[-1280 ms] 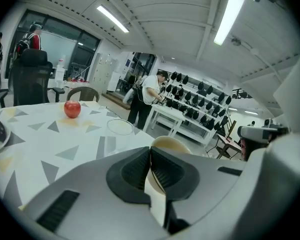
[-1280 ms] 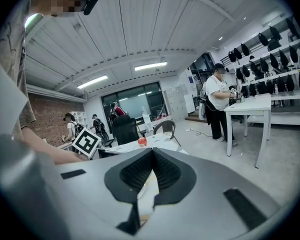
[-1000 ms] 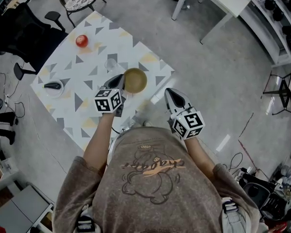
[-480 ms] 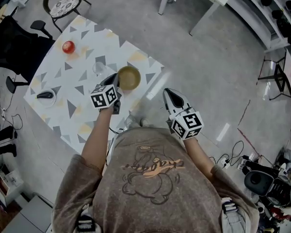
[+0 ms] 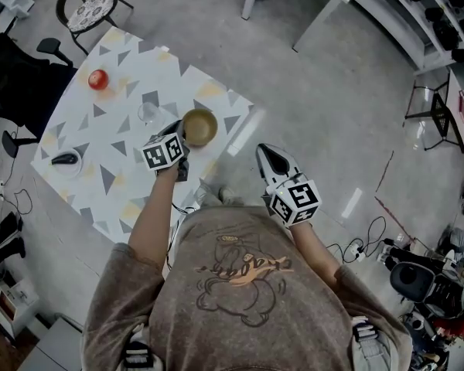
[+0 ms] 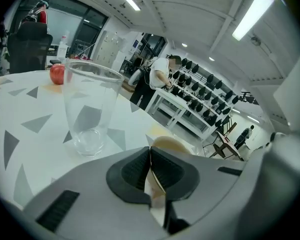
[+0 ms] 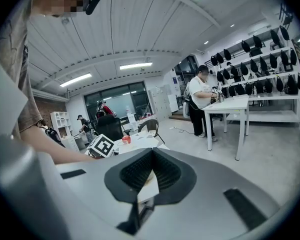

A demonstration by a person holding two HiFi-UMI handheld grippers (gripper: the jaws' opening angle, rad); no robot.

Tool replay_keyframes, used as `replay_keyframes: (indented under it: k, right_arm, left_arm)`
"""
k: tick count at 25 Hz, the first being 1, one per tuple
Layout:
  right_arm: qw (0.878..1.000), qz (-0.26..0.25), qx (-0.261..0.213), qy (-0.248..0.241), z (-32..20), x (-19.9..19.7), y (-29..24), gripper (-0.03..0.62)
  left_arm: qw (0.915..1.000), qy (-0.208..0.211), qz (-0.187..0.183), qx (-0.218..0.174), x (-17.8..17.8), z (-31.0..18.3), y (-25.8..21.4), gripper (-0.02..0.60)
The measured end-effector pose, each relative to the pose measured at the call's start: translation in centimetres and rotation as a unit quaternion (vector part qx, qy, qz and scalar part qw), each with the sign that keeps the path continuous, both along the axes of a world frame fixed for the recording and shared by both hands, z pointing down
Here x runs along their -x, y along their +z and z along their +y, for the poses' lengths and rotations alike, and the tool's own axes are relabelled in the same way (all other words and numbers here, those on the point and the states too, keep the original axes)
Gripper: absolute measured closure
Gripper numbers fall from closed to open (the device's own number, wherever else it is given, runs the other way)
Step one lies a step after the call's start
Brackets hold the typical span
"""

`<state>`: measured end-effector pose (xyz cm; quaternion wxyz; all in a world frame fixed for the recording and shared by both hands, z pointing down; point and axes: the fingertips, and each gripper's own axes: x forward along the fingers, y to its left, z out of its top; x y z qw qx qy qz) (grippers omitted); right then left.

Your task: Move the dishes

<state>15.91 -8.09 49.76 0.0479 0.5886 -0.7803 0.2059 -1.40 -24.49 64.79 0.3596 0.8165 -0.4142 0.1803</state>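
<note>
Head view | L gripper clamps bowl rim | R gripper jaws together, nothing betw.

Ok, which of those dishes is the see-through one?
The tall glass, standing upright on the table. You can see the triangles through it; the bowl beside it is brown and the little dish is white.
</note>
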Motion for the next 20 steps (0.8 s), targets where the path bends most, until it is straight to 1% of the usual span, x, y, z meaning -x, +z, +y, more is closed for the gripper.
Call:
replay_keyframes:
  k: [4, 9, 14, 20]
  right_arm:
    - [1.0, 0.0, 0.003, 0.002, -0.1, -0.1, 0.1, 0.591]
    - [1.0, -0.001, 0.005, 0.001, -0.4, -0.1, 0.3, 0.591]
    - [1.0, -0.003, 0.005, -0.004, -0.8, 0.1, 0.3, 0.591]
    - [1.0, -0.006, 0.003, -0.012, -1.1, 0.2, 0.2, 0.591]
  left_arm:
    - [0.9999, -0.008, -0.002, 0.01, 0.1, 0.0, 0.8, 0.557]
    - [0.9999, -0.01, -0.001, 0.01, 0.2, -0.1, 0.9, 0.555]
    - [1.0, -0.003, -0.005, 0.0, -0.1, 0.0, 0.6, 0.554]
    - [0.9996, -0.001, -0.008, -0.026, 0.0, -0.3, -0.8, 0.554]
